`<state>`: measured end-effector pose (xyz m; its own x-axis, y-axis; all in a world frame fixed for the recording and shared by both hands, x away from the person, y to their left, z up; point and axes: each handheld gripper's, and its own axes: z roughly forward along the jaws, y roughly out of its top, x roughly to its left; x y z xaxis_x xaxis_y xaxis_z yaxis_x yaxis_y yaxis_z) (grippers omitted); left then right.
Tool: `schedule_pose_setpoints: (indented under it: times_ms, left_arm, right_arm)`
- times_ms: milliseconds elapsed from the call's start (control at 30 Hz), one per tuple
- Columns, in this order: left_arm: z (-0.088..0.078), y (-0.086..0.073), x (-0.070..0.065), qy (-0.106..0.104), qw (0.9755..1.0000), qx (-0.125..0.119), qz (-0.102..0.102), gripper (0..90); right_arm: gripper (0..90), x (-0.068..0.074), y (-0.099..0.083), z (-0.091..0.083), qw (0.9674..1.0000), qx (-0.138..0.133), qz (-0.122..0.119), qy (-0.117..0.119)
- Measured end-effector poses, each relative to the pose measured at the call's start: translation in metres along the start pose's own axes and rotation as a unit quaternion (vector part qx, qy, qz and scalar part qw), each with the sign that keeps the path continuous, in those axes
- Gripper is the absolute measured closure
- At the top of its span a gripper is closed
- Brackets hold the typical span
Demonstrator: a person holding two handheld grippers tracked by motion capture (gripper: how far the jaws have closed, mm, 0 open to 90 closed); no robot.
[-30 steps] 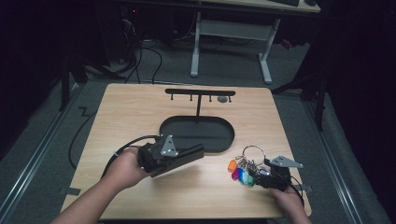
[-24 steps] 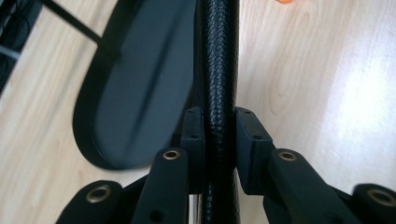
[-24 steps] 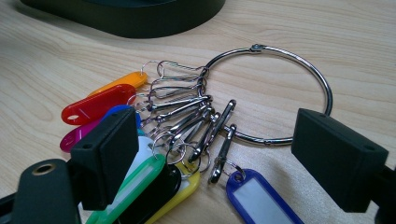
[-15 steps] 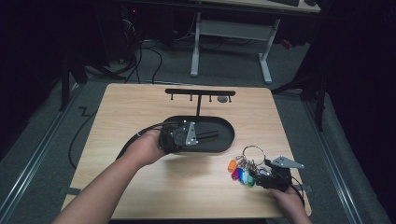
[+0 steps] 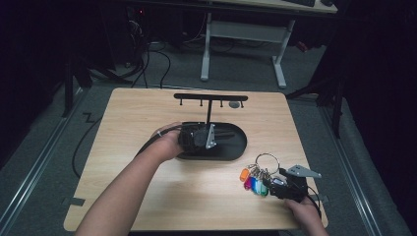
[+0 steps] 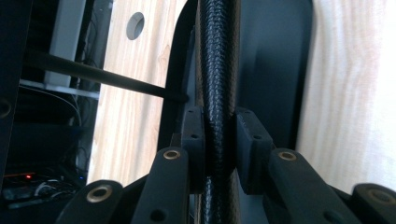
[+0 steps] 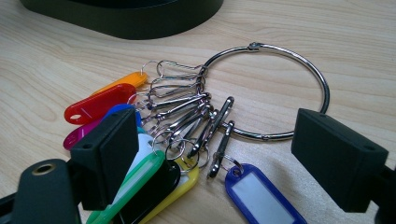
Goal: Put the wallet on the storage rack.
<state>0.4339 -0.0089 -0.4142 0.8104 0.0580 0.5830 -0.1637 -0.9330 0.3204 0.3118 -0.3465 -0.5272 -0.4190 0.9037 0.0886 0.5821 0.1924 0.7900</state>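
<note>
Over the last second the left gripper (image 5: 199, 137) had travelled from the near-left part of the bench (image 5: 137, 108) onto the black oval base (image 5: 233, 147) of the hook stand, and it now lay there beside the upright post (image 5: 209, 110). In the left gripper view its fingers (image 6: 194, 135) were drawn narrow, pinching a black, woven-looking ridge (image 6: 217, 70) that ran up between them. This seemed to be the rim of the base, though the close view left that uncertain. The thin post (image 6: 102, 79) crossed the picture behind it.

The right gripper (image 5: 273, 186) had not moved. It rested at the near-right corner of the bench with its fingers (image 7: 109, 154) spread wide, either side of the key ring (image 7: 261, 136). The ring lay flat on the wood with its coloured tags (image 7: 100, 102) fanned out, just in front of the base, and nothing had gripped it yet.

The change suggested that the left hand had gone to steady the stand. That would leave the right free to close on the ring and carry it up to one of the hooks on the crossbar (image 5: 211, 97), a step not yet begun.
</note>
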Motion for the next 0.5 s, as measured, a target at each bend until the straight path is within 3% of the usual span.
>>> schedule_pose_setpoints:
  times_ms: [267, 500]
  left_arm:
    - [0.025, 0.002, -0.002, 0.029, 0.9994, 0.005, 0.017, 76.1]
    - [0.044, 0.0, -0.003, 0.037, 0.9988, 0.013, 0.031, 76.1]
  right_arm:
    - [15.0, 0.001, 0.0, 0.001, 1.0, 0.002, -0.004, 0.001]
    - [15.1, 0.001, 0.0, 0.001, 1.0, 0.005, 0.0, 0.006]
